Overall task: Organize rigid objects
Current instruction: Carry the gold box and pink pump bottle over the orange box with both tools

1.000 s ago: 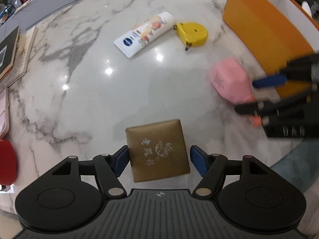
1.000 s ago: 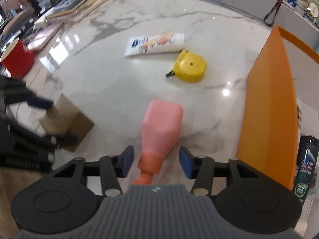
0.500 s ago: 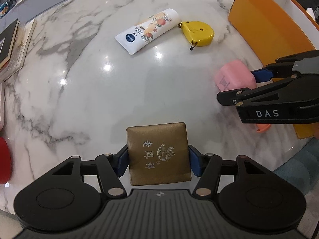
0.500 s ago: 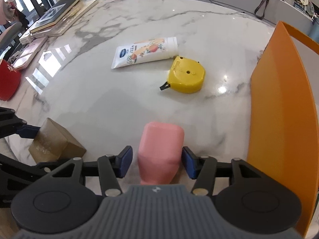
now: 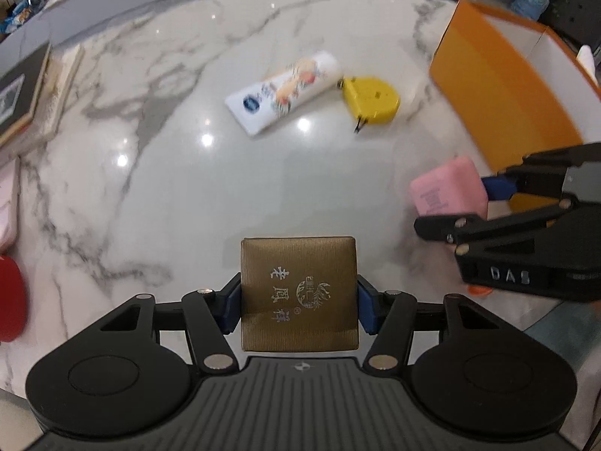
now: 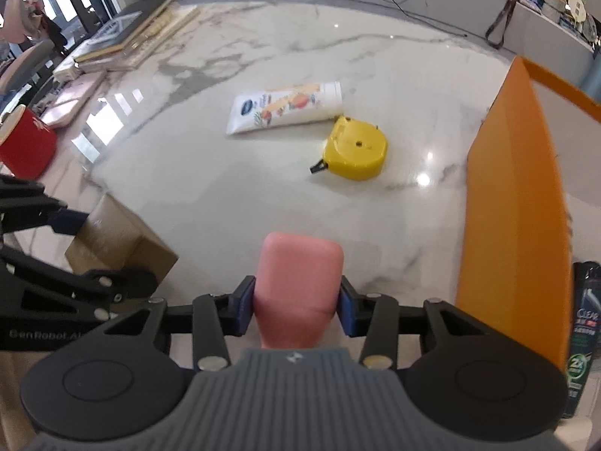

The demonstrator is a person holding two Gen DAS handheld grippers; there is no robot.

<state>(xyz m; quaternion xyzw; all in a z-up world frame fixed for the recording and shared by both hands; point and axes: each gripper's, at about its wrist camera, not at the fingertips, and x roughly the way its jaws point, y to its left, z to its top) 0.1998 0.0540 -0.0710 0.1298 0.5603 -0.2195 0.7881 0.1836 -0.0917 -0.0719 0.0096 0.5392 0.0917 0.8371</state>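
Note:
My left gripper (image 5: 298, 310) is shut on a gold-brown square box (image 5: 298, 293) with Chinese lettering, held just above the marble table. My right gripper (image 6: 297, 310) is shut on a pink bottle (image 6: 300, 282), lifted off the table. The box also shows in the right wrist view (image 6: 116, 242), the pink bottle in the left wrist view (image 5: 447, 191). A white lotion tube (image 6: 285, 107) and a yellow tape measure (image 6: 357, 150) lie mid-table. An open orange box (image 6: 514, 225) stands at the right.
A red cup (image 6: 24, 146) and stacked books (image 6: 127, 37) sit at the left side of the table. A dark shampoo bottle (image 6: 584, 338) stands beyond the orange box. The marble table (image 5: 188, 195) edge runs close below both grippers.
Both grippers closed on their objects: the left on the gold box, the right on the pink bottle. Both objects have since been raised slightly off the table.

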